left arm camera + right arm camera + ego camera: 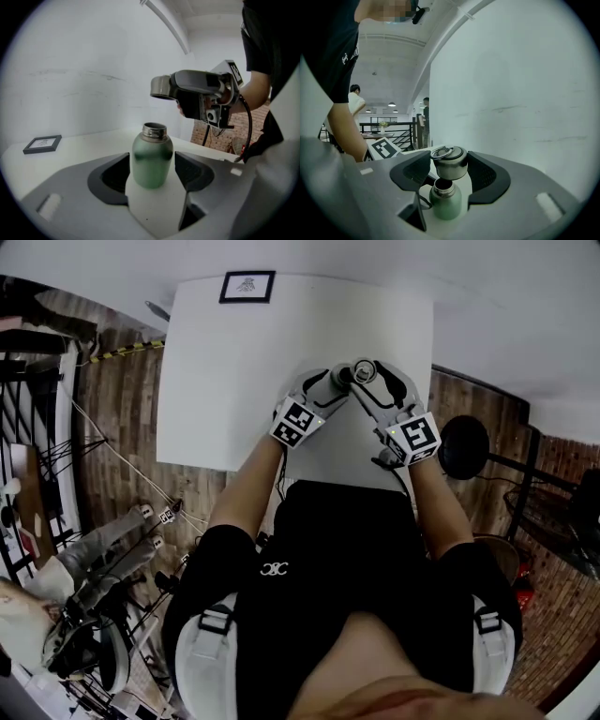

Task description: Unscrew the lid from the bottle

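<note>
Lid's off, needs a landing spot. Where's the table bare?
Bare: table left of the bottle, from the framed card to the near edge; also far right corner. Crowded: near right, left gripper on the bottle, right gripper holding the lid above it.

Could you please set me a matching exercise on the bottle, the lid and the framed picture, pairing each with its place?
Things:
1. bottle
2. lid
3. framed picture

Places:
A. gripped in the right hand-held gripper, above the open neck
B. lying at the far edge of the table
C. upright on the table, in the left hand-held gripper

Pairs: 1-C, 2-A, 3-B
</note>
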`<state>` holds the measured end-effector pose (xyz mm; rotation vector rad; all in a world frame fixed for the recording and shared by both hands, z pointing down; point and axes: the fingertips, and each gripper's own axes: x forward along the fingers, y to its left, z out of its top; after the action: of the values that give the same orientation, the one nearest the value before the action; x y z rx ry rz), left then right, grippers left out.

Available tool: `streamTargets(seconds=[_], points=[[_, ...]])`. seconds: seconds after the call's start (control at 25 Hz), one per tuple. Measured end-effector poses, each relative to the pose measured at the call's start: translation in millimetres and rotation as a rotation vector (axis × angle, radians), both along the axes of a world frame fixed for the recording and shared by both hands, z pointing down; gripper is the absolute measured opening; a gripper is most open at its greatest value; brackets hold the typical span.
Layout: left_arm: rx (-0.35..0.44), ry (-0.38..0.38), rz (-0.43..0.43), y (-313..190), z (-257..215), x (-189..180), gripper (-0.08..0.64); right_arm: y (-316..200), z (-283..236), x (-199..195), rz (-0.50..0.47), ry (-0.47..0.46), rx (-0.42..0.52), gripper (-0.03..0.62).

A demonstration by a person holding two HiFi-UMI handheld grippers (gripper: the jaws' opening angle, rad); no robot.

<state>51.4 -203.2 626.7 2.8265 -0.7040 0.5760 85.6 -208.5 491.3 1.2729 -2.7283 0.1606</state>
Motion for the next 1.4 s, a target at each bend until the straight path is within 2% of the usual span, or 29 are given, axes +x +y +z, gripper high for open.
streamTargets(seconds=[0.16, 0.24, 0.44, 0.64, 0.8, 0.92, 1.08, 1.4], points=[[0.035, 0.053, -0.083, 0.7, -26.0, -16.8, 0.339, -0.2, -12.1, 11.1, 0.087, -0.003, 0.028, 0.249], [0.062, 0.084, -0.156, 4.3, -48.3, -28.2, 0.301, 4.2, -19.4, 16.8, 0.123, -0.012, 0.045, 0.249], [0.108, 0.108, -0.411, -2.5, -93.3, -82.8, 0.054, 5.7, -32.8, 24.3, 0.237, -0.035, 0.086, 0.249], [0.162, 0.105, -0.595, -11.3, -134.5, -136.4, 0.054, 1.3, -50.4, 25.4, 0.322, -0.050, 0.113, 0.249], [0.212, 0.087, -0.706, -17.3, -163.9, -171.7, 0.054, -3.6, -63.6, 33.2, 0.415, -0.060, 0.100, 0.249], [0.244, 0.070, -0.758, -15.9, -183.0, -190.6, 0.054, -3.6, -74.6, 36.5, 0.457, -0.090, 0.094, 0.249], [0.256, 0.078, -0.790, -13.7, -200.1, -200.1, 0.054, -2.0, -87.6, 32.4, 0.452, -0.087, 0.118, 0.249], [0.288, 0.098, -0.759, -17.7, -212.3, -187.4, 0.054, -2.9, -88.9, 33.1, 0.443, -0.096, 0.126, 0.249]])
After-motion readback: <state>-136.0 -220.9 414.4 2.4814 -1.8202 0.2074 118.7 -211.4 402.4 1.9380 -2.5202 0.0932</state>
